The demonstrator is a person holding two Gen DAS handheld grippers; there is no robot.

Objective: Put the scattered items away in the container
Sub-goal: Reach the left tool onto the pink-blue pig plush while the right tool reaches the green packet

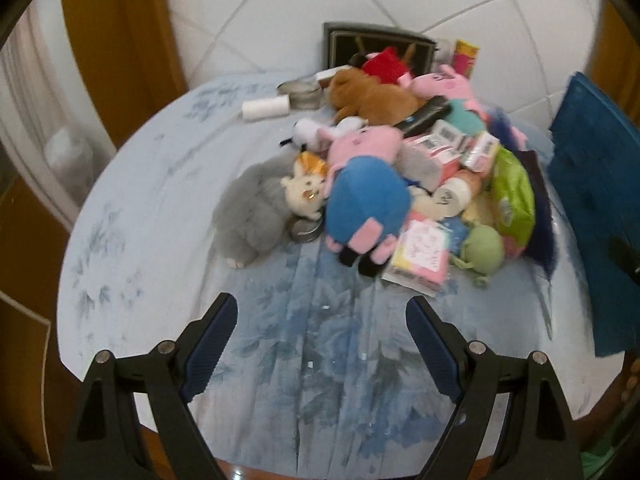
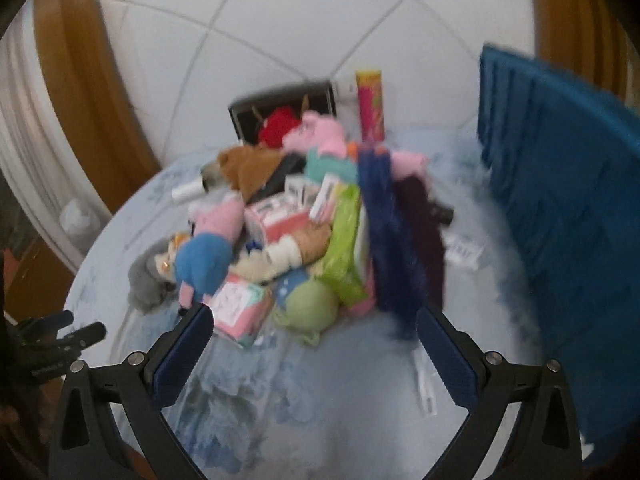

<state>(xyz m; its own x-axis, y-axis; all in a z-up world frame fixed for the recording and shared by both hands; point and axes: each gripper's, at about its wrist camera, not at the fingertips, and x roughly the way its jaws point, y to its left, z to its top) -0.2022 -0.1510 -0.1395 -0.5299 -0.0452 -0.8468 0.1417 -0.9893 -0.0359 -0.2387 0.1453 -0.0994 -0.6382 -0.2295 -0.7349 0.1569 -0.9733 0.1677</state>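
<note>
Seen from the left wrist, the left gripper (image 1: 322, 316) hangs with jaws spread and nothing between them over a bare stretch of the blue cloth (image 1: 160, 184) covering the round table. The cloth's left half lies open out to its curved edge, save a white roll (image 1: 266, 108) near the far rim. Right of centre the pile runs from a grey plush (image 1: 250, 216) through a blue-and-pink plush (image 1: 366, 208) to a green pack (image 1: 514, 196). The blue crate (image 1: 596, 208) (tilted, blurred) stands at the right edge. The right gripper (image 2: 314, 326), also open and empty, hovers before the pile's near side.
</note>
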